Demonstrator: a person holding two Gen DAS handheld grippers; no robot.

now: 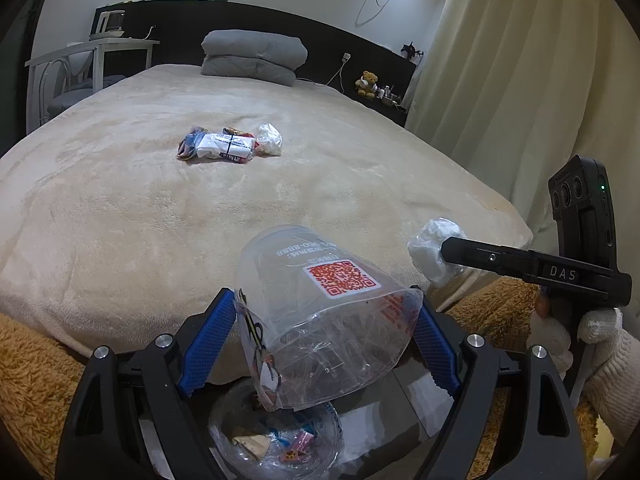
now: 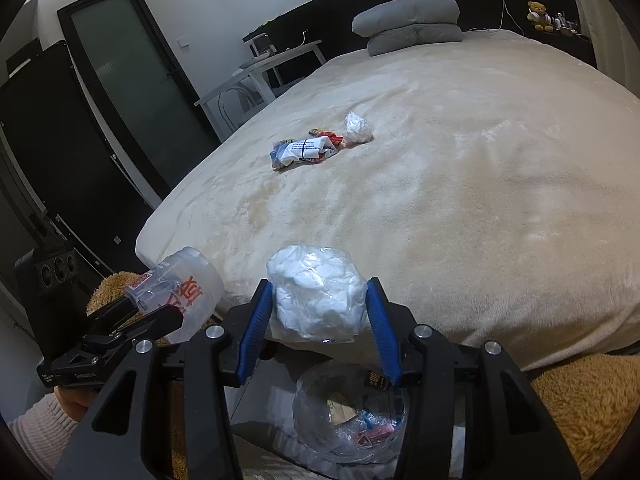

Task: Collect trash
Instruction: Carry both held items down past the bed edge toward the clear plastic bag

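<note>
My left gripper (image 1: 326,320) is shut on a clear plastic cup (image 1: 320,312) with a red QR label, held at the foot of the bed over a clear trash bag (image 1: 276,436) with wrappers inside. My right gripper (image 2: 318,308) is shut on a white wad in clear plastic (image 2: 316,292), above the same trash bag (image 2: 352,420). The wad (image 1: 434,248) and right gripper show at the right of the left wrist view. The cup (image 2: 180,288) shows at the left of the right wrist view. A pile of wrappers (image 1: 230,146) and a small white bag (image 1: 269,139) lie mid-bed.
The bed (image 1: 160,208) has a cream blanket, with grey folded bedding (image 1: 252,56) at the head. A brown fluffy blanket (image 1: 28,380) hangs at the foot. A white desk (image 1: 92,52) stands left, curtains (image 1: 500,60) right, a dark door (image 2: 132,68) far left.
</note>
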